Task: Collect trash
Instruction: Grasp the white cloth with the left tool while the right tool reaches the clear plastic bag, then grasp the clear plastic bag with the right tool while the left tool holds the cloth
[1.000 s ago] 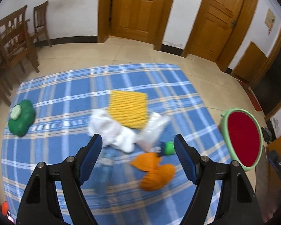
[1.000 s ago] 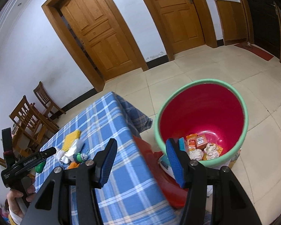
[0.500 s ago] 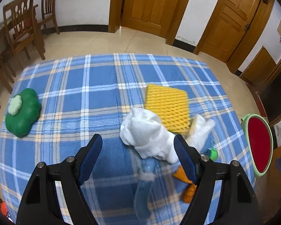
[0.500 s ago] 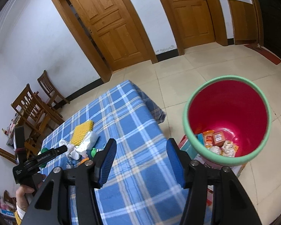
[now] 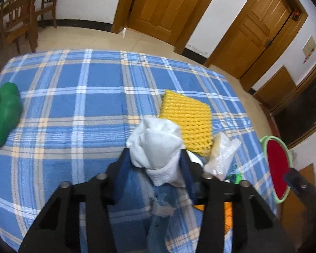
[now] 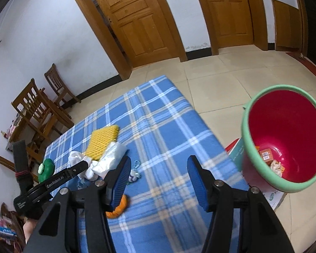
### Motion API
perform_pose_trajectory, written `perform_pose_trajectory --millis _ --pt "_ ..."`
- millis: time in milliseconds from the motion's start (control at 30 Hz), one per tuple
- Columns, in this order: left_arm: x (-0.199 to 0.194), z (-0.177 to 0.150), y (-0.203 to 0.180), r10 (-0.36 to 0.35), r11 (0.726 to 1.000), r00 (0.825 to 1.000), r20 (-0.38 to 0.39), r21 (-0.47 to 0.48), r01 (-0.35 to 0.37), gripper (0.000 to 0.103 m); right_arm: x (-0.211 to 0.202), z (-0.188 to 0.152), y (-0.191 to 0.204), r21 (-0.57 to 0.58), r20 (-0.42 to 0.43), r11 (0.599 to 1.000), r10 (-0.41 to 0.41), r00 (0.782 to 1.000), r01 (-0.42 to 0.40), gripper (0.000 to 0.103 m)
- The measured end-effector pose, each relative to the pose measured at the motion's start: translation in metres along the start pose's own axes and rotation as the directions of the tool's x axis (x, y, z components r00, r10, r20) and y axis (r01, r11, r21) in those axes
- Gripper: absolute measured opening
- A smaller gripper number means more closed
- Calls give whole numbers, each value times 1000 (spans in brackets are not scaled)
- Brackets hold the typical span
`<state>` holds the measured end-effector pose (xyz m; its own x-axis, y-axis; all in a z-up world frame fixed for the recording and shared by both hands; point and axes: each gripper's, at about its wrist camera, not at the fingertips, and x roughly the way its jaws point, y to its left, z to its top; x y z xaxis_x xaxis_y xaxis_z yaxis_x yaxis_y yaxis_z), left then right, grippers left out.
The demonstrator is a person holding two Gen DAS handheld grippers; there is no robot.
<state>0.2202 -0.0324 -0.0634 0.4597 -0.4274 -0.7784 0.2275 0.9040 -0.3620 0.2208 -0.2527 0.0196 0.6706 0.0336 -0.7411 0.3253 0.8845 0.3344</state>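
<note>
On a blue plaid tablecloth (image 5: 78, 109), the left gripper (image 5: 154, 158) has just been closing; a second ago its jaws stood wide above the pile, and now they pinch a white cloth wad (image 5: 155, 145) between them. The wad sits beside a yellow foam net (image 5: 187, 118) and a clear bag (image 5: 223, 156). The right gripper (image 6: 158, 177) hangs half open and empty over the cloth. The red bin (image 6: 284, 135), well apart on the floor, looks like the wad's next stop.
</note>
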Motion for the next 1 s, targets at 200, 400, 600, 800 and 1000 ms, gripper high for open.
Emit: perform_pose_trajectory --millis 200,400,600,800,1000 --pt "-18 1 10 12 1000 999 43 -12 -11 36 17 2 22 -30 -24 1000 8 1000 -8 59" --pt "-34 8 25 68 997 993 92 -44 -64 36 39 2 41 -71 -57 997 15 998 -19 59" --pt "-32 10 38 74 994 994 80 -85 -67 36 61 3 59 -109 -91 994 21 996 -31 59" --pt "-35 8 40 81 992 992 92 -100 -72 36 79 3 73 -145 -121 989 20 992 -38 59" --pt "-35 7 42 83 991 992 96 -111 -73 36 93 -2 78 -156 -161 986 38 986 -63 57"
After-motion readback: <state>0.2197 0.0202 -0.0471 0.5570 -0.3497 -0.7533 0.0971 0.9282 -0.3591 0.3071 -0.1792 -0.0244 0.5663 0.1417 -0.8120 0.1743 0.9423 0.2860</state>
